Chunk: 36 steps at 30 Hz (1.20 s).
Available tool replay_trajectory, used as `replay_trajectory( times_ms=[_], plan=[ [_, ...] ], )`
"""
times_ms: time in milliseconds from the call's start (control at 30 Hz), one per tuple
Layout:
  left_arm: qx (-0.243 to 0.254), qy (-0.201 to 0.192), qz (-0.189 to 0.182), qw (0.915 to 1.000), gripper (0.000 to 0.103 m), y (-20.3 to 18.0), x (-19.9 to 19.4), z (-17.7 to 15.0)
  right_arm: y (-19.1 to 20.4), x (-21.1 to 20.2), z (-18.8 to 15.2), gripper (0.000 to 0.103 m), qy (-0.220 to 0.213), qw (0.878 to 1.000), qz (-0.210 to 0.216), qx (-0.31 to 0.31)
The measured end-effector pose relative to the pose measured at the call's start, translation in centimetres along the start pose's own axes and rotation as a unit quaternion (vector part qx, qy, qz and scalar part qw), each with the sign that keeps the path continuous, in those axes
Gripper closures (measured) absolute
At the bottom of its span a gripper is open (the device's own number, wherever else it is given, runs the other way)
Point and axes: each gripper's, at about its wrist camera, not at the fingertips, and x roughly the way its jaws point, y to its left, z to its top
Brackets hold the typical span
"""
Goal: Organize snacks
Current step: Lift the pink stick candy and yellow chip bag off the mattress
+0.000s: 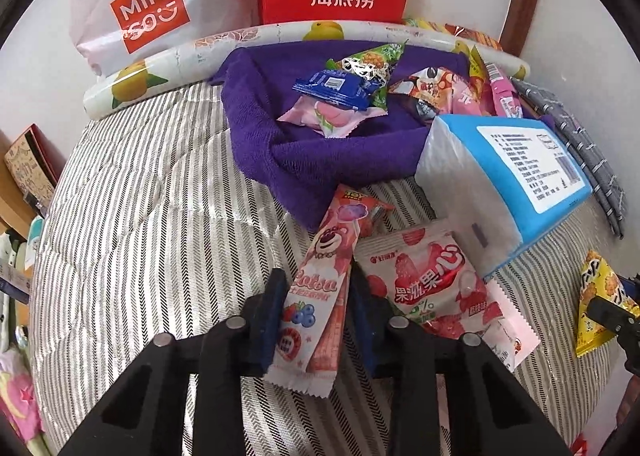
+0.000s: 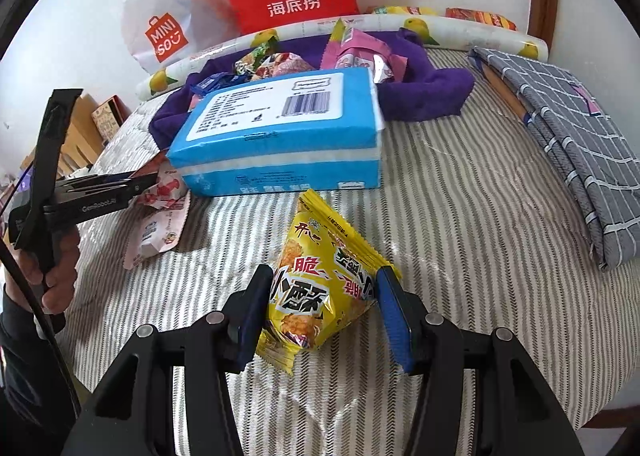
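The left gripper is clamped on a pink Lotso snack stick over the striped bed cover. The right gripper is closed on a yellow crisp packet near the front edge.

Open striped bedding on the left, free for passage. Ahead, blocked by blue tissue pack and purple towel (snacks heaped on it). Right side narrowed by folded grey cloth.

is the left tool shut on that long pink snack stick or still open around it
Shut on it. In the left wrist view the left tool has both pads pressed against the sides of the long pink snack stick, with no gap showing.
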Motion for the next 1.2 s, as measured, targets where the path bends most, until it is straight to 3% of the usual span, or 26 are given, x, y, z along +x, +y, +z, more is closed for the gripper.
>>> replay_trajectory(
  times_ms=[367, 700, 1000, 1033, 1167, 1200],
  plan=[
    [-0.018, -0.02, 0.009, 0.9996, 0.077, 0.9, -3.4, -2.2, -0.4, -0.8, -0.6, 0.05, -0.003, 1.0, -0.013, 0.002],
    [-0.033, -0.04, -0.013, 0.9986, 0.083, 0.4, -6.8, -3.8, -1.0, -3.1, -1.2, 0.051, -0.026, 0.999, -0.024, 0.009],
    [-0.036, -0.022, -0.021, 0.9989, 0.084, -0.4, -7.3, -5.5, -0.7, -4.7, -1.6, 0.051, -0.034, 0.999, -0.02, 0.0],
    [-0.033, -0.012, -0.021, 0.9992, 0.082, -0.4, -7.1, -5.6, -0.8, -4.7, -1.7, 0.051, -0.034, 0.999, -0.019, 0.001],
    [-0.031, 0.014, -0.001, 0.9994, 0.053, -0.5, -5.8, -6.1, -0.9, -4.5, -1.9, 0.051, -0.031, 0.999, -0.015, 0.005],
    [-0.031, 0.013, 0.005, 0.9994, 0.052, -0.5, -5.5, -6.2, -0.9, -4.4, -1.9, 0.051, -0.03, 0.999, -0.014, 0.005]
  ],
)
